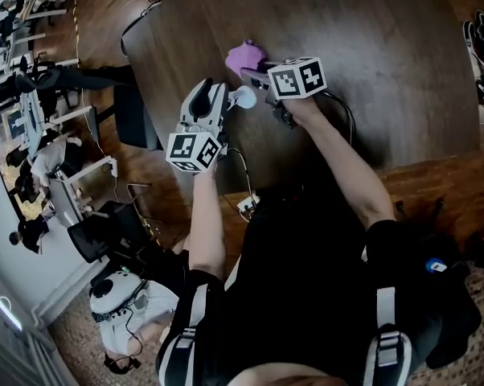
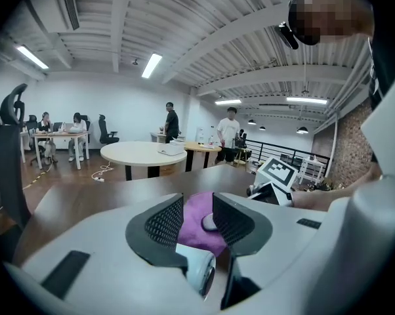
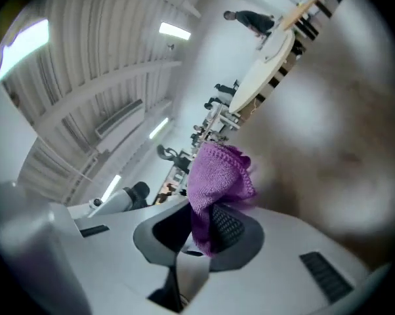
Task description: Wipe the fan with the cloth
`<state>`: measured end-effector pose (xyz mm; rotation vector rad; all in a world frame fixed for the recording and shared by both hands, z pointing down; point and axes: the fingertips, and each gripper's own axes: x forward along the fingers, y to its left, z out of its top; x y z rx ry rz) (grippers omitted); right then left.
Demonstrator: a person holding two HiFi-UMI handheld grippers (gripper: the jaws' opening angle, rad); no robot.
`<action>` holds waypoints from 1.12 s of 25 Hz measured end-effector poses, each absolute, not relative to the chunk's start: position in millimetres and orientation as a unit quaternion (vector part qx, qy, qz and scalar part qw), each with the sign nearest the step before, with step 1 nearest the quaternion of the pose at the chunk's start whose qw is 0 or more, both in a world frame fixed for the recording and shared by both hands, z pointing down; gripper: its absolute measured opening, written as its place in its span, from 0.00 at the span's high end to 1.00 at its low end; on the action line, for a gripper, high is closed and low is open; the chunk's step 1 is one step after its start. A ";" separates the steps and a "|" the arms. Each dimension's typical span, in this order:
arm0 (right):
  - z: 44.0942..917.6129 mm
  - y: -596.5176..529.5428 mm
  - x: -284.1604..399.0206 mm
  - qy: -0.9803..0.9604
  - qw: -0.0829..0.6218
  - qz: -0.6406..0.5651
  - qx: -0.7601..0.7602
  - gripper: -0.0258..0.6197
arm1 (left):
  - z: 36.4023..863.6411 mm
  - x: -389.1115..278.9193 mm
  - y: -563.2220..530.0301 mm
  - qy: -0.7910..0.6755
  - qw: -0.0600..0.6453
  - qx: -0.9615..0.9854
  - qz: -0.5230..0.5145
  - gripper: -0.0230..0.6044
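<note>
Your left tool (image 2: 196, 215) pinches the fan (image 1: 244, 96) over the tabletop (image 1: 387, 71); hold it steady. Your right tool (image 3: 201, 225) clamps the cloth (image 3: 217, 172), just beyond the fan. Bring cloth onto fan, light pressure, short strokes, or it likely twists loose.

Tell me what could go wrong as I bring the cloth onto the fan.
1. The right gripper pinches only a bunched end of the cloth. Rubbing could drag it out of the jaws.
2. The left gripper holds the fan by one end, with the rest sticking out. Pressure from the cloth might twist it loose and drop it onto the table.
</note>
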<state>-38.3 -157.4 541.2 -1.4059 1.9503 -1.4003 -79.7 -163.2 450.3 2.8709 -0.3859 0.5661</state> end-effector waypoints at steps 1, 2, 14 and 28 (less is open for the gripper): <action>540.7 -164.7 -52.0 0.698 0.195 -0.509 -0.464 0.87 | 450.9 -80.4 -164.2 -0.132 0.096 0.968 0.190 0.73; 548.1 -168.9 -66.7 0.700 0.196 -0.527 -0.440 0.87 | 451.6 -80.8 -164.7 -0.133 0.097 0.968 0.190 0.73; 601.8 -155.6 -48.9 0.684 -0.007 -0.483 -0.547 0.87 | 452.1 -79.6 -165.2 -0.136 0.087 0.967 0.196 0.73; 626.8 -108.9 -96.7 0.675 0.030 -0.581 -0.454 0.87 | 448.0 -82.8 -166.8 -0.150 0.080 0.967 0.189 0.73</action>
